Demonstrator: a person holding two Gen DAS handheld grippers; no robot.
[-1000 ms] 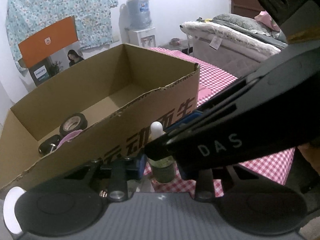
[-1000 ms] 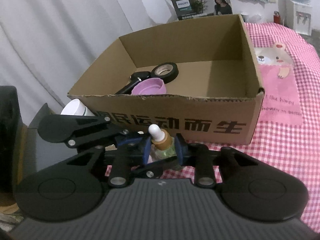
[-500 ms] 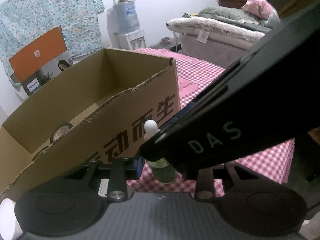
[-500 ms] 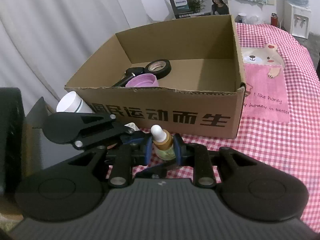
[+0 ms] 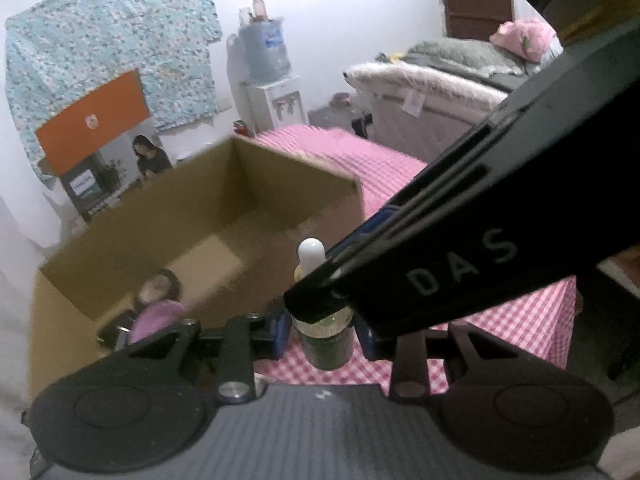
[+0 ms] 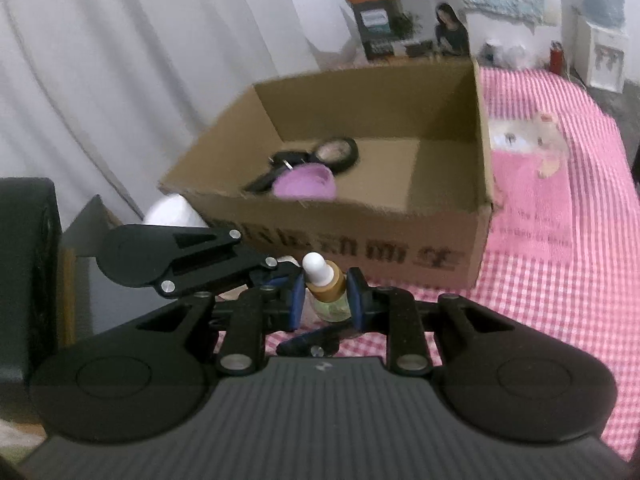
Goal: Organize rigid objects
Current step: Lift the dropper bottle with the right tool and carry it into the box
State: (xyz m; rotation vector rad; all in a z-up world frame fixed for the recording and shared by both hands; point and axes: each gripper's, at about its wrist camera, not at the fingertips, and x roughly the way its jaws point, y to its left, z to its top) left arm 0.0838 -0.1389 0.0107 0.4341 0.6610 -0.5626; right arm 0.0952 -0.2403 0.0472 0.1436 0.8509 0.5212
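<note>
Both hand-held grippers, left [image 5: 320, 330] and right [image 6: 323, 294], pinch the dropper bottle [image 6: 326, 288] just before the box [image 6: 448, 240]. Carry it upright, clear the near wall, then probably set it beside the tape [image 6: 336, 152].

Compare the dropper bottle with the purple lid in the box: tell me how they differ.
The dropper bottle is clamped upright between both grippers, outside the cardboard box; the purple lid lies loose inside the box. The bottle is tall, narrow, clear greenish with a white tip; the lid is low, wide, opaque purple. Both are small and rigid.
</note>
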